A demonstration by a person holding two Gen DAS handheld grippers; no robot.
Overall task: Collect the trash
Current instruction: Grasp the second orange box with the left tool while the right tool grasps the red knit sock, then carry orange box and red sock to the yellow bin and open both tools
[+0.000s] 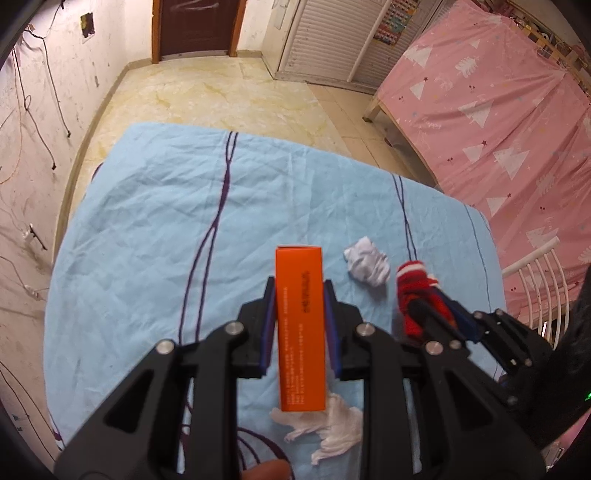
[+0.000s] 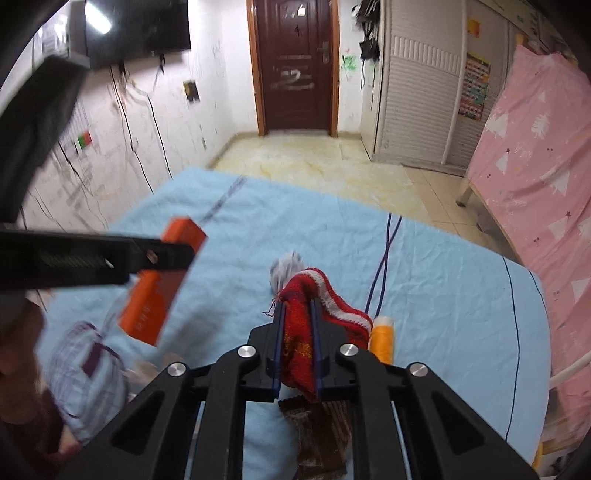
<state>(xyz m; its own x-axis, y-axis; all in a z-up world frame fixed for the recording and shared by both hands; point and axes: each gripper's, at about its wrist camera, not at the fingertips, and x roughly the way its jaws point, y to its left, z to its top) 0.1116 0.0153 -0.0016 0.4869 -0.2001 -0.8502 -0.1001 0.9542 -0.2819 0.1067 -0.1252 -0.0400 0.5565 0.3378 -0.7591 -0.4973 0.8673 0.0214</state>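
My left gripper is clamped on the orange box, whose long axis runs straight ahead along my fingers, its far end past the tips, above the blue-sheeted bed. My right gripper pinches a red knitted sock; crumpled paper lies just ahead.

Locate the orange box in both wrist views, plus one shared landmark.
Left wrist: orange box at lower centre, clamped between the left hand-held gripper's fingers, long axis pointing away.
Right wrist: orange box at mid-left, tilted and blurred, partly behind the left gripper's black finger.
Shared landmark: dark brown door at top centre in both.
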